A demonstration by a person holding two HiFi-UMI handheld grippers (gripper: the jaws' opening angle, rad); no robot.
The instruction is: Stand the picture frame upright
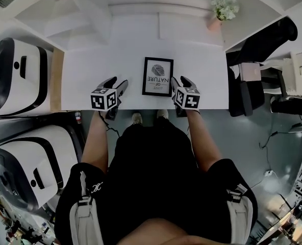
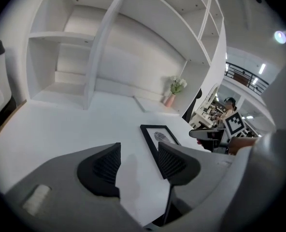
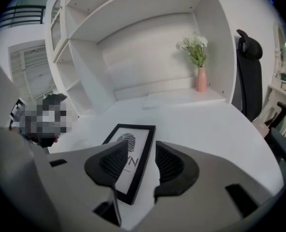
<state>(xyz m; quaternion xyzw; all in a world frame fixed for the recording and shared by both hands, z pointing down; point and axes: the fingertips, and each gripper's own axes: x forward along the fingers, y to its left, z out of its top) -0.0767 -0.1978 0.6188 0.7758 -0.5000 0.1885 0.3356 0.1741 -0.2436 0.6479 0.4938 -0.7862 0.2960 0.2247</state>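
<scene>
Your right hand-held gripper [image 3: 142, 161], at bottom centre, has its jaws apart above a black picture frame [image 3: 135, 139] lying flat on the white worktop [image 3: 206, 124]. The frame's right edge shows in the gap between them. At upper right, a pink vase [image 3: 200, 79] of white flowers stands against white shelving [image 3: 133, 13]. A black chair [image 3: 247, 76] is at the right edge.

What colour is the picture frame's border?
Black. The picture frame lies flat on the white table, clearest in the head view.
</scene>
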